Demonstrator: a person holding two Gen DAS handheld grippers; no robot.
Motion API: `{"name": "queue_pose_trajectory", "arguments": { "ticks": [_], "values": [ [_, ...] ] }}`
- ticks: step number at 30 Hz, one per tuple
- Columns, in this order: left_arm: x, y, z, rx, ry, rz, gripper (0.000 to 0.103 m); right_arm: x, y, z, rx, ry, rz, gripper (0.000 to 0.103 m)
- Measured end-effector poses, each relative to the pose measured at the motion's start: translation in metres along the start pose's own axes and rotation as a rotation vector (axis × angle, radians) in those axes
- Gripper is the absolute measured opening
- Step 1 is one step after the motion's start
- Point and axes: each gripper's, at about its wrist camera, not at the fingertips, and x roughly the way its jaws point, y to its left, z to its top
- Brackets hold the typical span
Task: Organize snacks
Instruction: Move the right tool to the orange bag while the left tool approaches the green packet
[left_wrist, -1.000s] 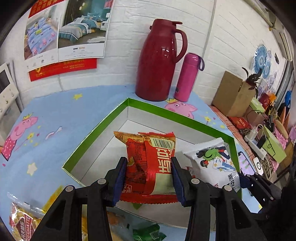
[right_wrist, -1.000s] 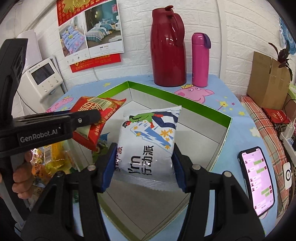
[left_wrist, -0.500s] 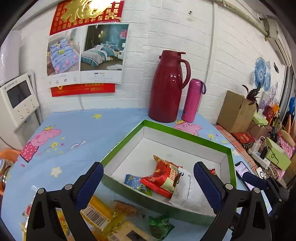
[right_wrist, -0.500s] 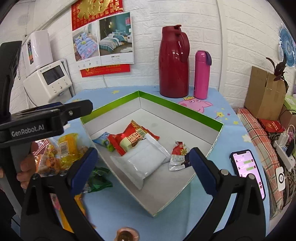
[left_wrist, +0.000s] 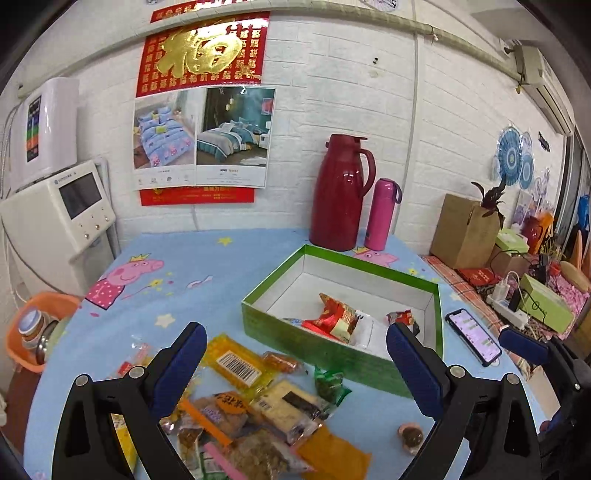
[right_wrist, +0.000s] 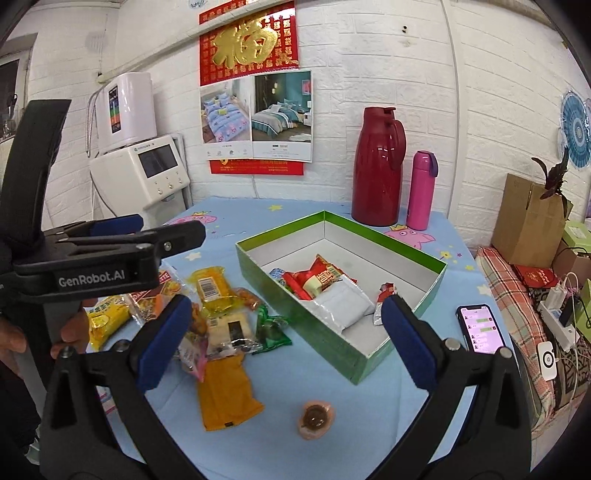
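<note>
Blue cartoon-print worktop carries our green box, where the red packet and white packet lie touching; loose snacks sit just left of the box. We hold the left hand-held gripper and right hand-held gripper spread wide, both empty

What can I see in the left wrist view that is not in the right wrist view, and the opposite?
Only the left wrist view shows the orange basin beside the table's left edge. Only the right wrist view shows the hand holding the left claw, seen from the side. Both show the green box with the red packet and white packet inside, and the loose snack pile on the table.
</note>
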Motion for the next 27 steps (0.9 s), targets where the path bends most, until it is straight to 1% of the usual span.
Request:
{"name": "queue_pose_trajectory", "arguments": {
  "ticks": [3, 7, 12, 15, 18, 21, 22, 23, 24, 25, 26, 27],
  "values": [
    [-0.014, 0.015, -0.015, -0.001, 0.029, 0.024, 0.100, -0.007, 0.011, -0.009, -0.016, 0.008, 0.027, 0.102],
    [-0.024, 0.046, -0.045, -0.030, 0.077, 0.050, 0.100, 0.001, 0.025, -0.030, -0.051, 0.089, 0.071, 0.102],
    [-0.030, 0.083, -0.084, -0.074, 0.140, 0.060, 0.100, 0.039, 0.038, -0.059, -0.072, 0.233, 0.134, 0.102],
    [-0.033, 0.100, -0.103, -0.115, 0.176, 0.049, 0.100, 0.067, 0.046, -0.073, -0.085, 0.302, 0.148, 0.102],
    [-0.037, 0.109, -0.115, -0.133, 0.191, 0.042, 0.100, 0.091, 0.054, -0.079, -0.108, 0.346, 0.156, 0.102],
    [-0.040, 0.111, -0.123, -0.119, 0.195, 0.036, 0.100, 0.110, 0.059, -0.080, -0.139, 0.370, 0.142, 0.101],
    [-0.040, 0.110, -0.125, -0.110, 0.197, 0.031, 0.100, 0.115, 0.060, -0.079, -0.143, 0.379, 0.141, 0.100],
    [-0.039, 0.109, -0.127, -0.098, 0.200, 0.026, 0.100, 0.118, 0.060, -0.080, -0.146, 0.387, 0.142, 0.093],
    [-0.037, 0.108, -0.130, -0.084, 0.204, 0.024, 0.099, 0.119, 0.060, -0.082, -0.149, 0.396, 0.137, 0.081],
    [-0.035, 0.105, -0.131, -0.069, 0.211, 0.024, 0.099, 0.120, 0.059, -0.085, -0.153, 0.412, 0.124, 0.071],
    [-0.031, 0.102, -0.132, -0.053, 0.220, 0.020, 0.099, 0.119, 0.058, -0.088, -0.158, 0.418, 0.120, 0.064],
    [-0.027, 0.100, -0.134, -0.041, 0.231, 0.012, 0.096, 0.115, 0.059, -0.089, -0.167, 0.407, 0.103, 0.063]
  ]
}}
